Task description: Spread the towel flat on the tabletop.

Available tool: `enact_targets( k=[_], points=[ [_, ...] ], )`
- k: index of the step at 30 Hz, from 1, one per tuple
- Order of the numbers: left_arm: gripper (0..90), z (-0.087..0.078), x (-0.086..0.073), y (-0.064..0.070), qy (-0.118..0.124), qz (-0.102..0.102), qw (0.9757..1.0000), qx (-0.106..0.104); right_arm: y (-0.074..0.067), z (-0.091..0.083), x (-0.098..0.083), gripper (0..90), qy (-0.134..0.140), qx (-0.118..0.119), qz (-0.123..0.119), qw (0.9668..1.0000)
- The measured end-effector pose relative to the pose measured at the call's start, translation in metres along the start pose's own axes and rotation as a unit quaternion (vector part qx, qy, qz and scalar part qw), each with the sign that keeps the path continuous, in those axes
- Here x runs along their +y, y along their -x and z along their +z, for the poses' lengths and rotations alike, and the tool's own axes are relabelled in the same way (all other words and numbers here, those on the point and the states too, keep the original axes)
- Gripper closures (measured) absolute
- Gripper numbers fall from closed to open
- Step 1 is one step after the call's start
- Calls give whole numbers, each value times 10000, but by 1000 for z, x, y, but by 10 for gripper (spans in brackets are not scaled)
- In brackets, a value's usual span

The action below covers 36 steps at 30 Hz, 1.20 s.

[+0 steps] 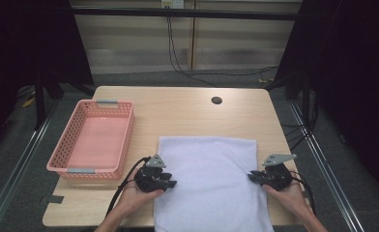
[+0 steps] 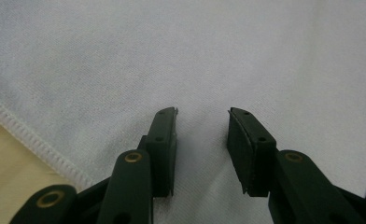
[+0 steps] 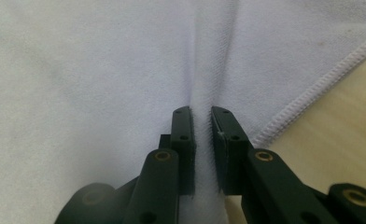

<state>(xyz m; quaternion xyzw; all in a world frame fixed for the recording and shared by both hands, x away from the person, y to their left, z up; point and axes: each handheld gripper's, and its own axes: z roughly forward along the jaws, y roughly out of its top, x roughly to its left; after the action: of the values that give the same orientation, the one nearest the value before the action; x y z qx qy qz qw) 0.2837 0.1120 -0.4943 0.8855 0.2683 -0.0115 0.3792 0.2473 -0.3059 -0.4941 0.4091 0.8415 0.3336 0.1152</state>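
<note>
While the white towel lies flat on the near half of the worktop, its front edge hanging over the near side, the right tool sits at the cloth's right edge with its jaws pressed together on a raised ridge of fabric. At the towel's left edge, the left tool rests on the cloth with its jaws spread apart, flat cloth lying between them. Farther left, a pink basket stands apart from the towel.
</note>
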Motion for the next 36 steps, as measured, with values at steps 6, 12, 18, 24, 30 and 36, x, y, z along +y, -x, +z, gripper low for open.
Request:
enact_targets(
  k=[6, 12, 18, 24, 30, 36],
  points=[
    [623, -4, -11, 28, -122, 92, 9995, -260, -15, -22, -21, 794, -151, 91, 38, 9998],
    [597, -14, -15, 31, -202, 59, 9994, -277, -26, -33, -30, 731, -304, 234, 69, 9992],
    [584, -15, 10, -8, 319, -236, 9991, 169, 0, -34, -9, 638, 231, -91, 221, 9994],
    [544, -1, 28, -48, 440, -419, 9971, 467, 43, -16, 21, 557, 423, -386, 317, 9979],
    [432, 3, 40, -58, 617, -586, 9941, 679, 72, 10, 38, 484, 264, -556, 501, 9969],
    [421, 9, 36, -73, 601, -815, 9923, 710, 74, 24, 37, 463, 150, -280, 469, 9984]
  ],
)
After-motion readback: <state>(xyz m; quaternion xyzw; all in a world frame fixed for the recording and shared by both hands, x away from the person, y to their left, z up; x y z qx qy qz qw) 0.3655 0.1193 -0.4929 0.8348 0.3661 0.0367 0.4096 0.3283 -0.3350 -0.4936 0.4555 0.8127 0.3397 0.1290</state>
